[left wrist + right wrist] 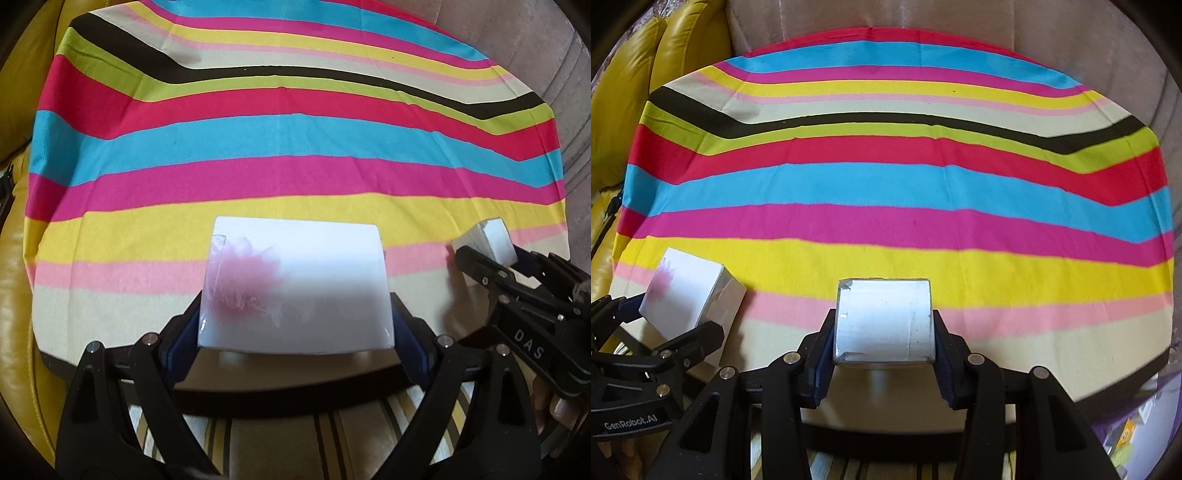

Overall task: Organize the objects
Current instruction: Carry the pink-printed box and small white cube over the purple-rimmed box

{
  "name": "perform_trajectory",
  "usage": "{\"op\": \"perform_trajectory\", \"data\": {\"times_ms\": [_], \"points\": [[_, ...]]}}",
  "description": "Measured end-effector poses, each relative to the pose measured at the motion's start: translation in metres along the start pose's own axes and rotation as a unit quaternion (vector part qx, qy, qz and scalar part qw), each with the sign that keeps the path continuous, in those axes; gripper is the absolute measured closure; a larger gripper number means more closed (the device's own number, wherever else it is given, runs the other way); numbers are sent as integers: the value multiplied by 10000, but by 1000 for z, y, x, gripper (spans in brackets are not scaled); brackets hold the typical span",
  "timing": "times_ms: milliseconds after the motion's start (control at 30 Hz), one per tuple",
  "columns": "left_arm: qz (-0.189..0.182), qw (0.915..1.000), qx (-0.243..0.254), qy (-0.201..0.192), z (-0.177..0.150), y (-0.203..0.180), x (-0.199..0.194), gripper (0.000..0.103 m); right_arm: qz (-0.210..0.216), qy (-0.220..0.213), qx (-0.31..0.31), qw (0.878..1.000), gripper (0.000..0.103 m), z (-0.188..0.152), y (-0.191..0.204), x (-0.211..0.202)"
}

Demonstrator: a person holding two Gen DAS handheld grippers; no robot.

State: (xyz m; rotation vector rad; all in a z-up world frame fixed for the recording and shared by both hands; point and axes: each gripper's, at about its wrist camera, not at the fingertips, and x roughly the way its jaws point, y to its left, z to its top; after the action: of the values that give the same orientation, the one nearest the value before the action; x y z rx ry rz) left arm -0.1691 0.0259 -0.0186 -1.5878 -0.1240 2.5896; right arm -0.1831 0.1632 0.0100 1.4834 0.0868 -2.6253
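In the left wrist view my left gripper (295,326) is shut on a wide white box with a pink flower print (314,280), its blue pads pressed to the box's two sides. The box hangs over the near edge of the striped cloth (258,140). At the right, my right gripper (496,258) is shut on a small white box (487,236). The right wrist view shows that small taped box (882,317) clamped between the right gripper's (884,347) pads. The flower box (690,288) shows in the left gripper (665,319) at the lower left.
The bright striped cloth (886,184) covers a round table. A yellow leather sofa (628,92) stands along the left and a beige plush seat (535,48) behind. A person's fingers (554,410) hold the right tool. Packaged items (1137,432) lie below the table edge at right.
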Motion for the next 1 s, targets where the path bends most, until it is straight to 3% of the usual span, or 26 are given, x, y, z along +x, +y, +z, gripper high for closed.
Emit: {"op": "perform_trajectory", "data": {"times_ms": [600,1000], "points": [[60,9992,350,-159,-25,-30,-24,12,-30,-30,253,9997,56,-43,-7,-34],[-12,9984,564,-58,-45,-50,-31,12,-135,259,250,9993,56,-64,-11,-33]]}}
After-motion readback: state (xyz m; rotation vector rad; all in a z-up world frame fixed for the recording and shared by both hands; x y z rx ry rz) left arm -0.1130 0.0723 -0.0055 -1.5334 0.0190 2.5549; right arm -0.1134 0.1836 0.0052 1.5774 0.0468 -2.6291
